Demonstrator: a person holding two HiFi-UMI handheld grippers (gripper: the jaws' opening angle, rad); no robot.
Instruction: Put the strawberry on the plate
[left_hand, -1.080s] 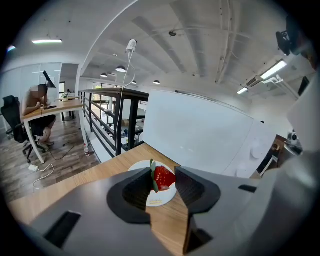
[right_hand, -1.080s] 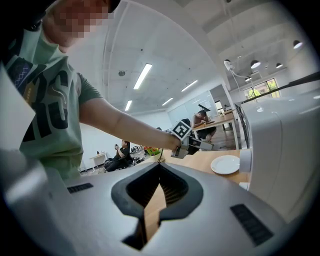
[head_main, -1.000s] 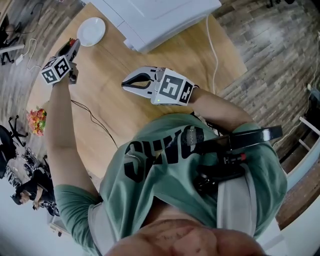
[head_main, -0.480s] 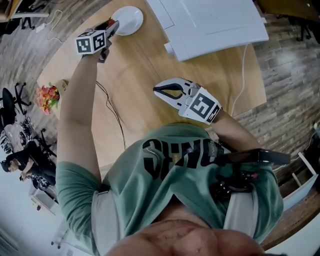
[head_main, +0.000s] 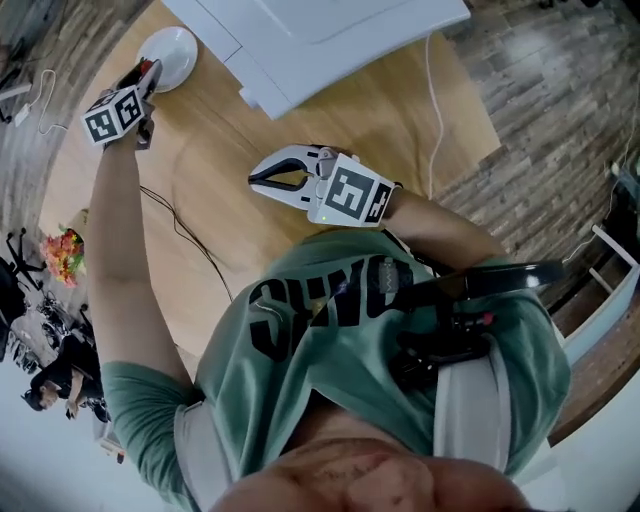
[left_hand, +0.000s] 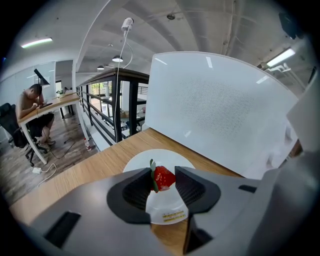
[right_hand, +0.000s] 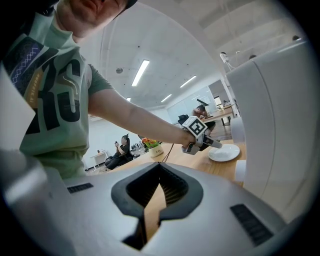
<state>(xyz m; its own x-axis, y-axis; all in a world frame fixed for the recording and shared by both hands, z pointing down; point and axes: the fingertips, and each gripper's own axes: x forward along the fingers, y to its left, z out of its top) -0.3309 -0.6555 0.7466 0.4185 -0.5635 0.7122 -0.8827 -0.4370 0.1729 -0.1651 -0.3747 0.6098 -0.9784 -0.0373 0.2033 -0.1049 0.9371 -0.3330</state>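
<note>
R gripper (right_hand: 159, 167) near torso: jaws closed, tips together, nothing btwn. L gripper (left_hand: 164, 184) farther out: jaws clamped on strawberry (left_hand: 164, 178), pinched at tips, leaf end left, over white plate (left_hand: 176, 159) on table (left_hand: 85, 172).

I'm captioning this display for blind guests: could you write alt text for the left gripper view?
The grey left gripper holds a small red strawberry between its jaws, over a white plate on a wooden table. A large white panel stands behind the plate; at far left a person sits at a desk.
</note>
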